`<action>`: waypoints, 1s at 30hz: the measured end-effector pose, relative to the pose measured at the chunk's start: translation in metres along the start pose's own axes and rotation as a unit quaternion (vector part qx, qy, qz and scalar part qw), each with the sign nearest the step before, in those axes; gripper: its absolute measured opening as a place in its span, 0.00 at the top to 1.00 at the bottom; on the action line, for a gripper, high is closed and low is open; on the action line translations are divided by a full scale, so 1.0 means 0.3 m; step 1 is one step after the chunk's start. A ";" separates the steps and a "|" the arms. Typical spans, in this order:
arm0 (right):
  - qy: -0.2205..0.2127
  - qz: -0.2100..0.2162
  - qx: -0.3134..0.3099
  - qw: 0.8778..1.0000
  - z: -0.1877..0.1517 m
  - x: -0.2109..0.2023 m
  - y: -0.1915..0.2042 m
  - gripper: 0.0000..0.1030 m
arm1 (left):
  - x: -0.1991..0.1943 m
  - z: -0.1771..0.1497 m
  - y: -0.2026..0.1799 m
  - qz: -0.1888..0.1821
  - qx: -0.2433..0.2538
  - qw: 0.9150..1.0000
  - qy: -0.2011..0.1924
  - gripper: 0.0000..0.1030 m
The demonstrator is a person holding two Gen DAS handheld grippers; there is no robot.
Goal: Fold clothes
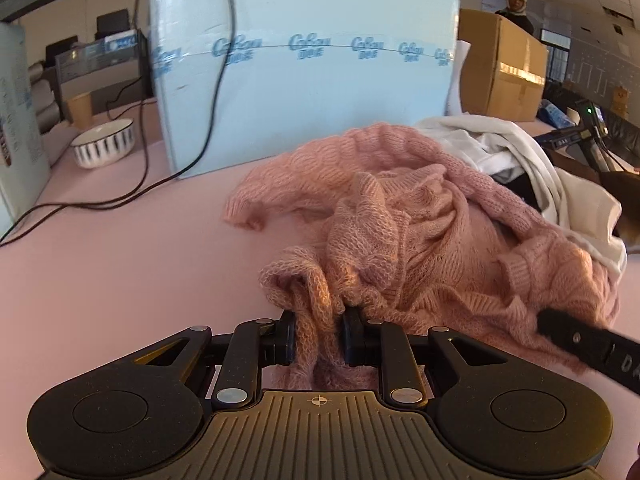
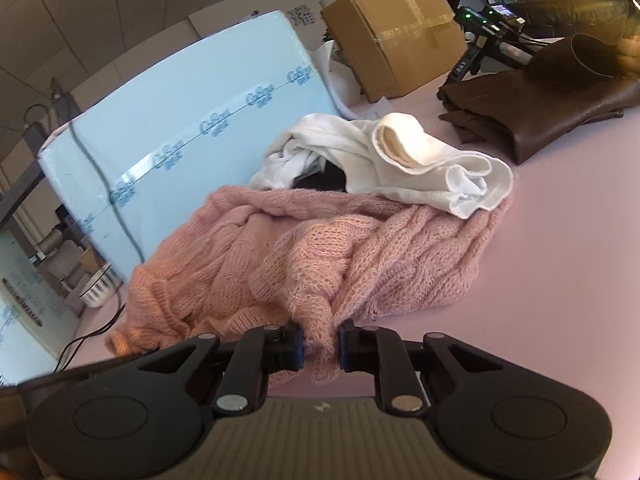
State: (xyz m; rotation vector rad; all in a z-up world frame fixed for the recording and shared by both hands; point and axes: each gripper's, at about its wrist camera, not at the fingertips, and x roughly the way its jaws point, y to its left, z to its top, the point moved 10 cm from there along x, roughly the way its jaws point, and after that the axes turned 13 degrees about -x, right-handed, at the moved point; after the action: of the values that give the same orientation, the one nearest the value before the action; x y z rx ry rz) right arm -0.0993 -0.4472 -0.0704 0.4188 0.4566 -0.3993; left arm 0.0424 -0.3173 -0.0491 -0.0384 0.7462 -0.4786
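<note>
left tool (image 1: 319, 336) pinched on sweater (image 1: 420, 240) edge | right tool (image 2: 320, 344) pinched on another edge | sweater crumpled on counter (image 1: 120, 260), near side | soft, light, stretchy loose knit; likely snags, grip at hems | white garment (image 2: 420, 160) behind

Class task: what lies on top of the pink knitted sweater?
A crumpled white cotton garment overlaps the pink knitted sweater's far edge. Something dark shows beneath the white cloth; what it is stays hidden.

One pink sweater (image 2: 320, 248), one white garment (image 2: 420, 164), one brown garment (image 2: 560, 108), one cardboard box (image 2: 400, 36), one bowl (image 1: 104, 142).
</note>
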 end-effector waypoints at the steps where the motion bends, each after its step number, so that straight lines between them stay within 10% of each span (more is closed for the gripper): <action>1: 0.003 0.007 -0.011 1.000 -0.015 -0.013 0.036 0.84 | -0.012 0.004 0.022 0.001 -0.007 1.000 0.002 0.81; 14: 0.026 0.055 -0.080 0.995 -0.034 -0.172 0.201 0.83 | -0.207 0.021 0.202 -0.030 -0.053 0.998 0.015 0.81; 30: -0.051 0.054 -0.189 0.979 -0.001 -0.372 0.348 0.76 | -0.383 0.049 0.236 -0.057 -0.047 0.996 -0.042 0.81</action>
State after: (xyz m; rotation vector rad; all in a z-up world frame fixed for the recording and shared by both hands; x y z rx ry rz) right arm -0.1438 -0.3289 0.0156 0.0537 0.3973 -0.2191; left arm 0.0082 -0.2064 0.0216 -0.1881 0.6855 -0.5470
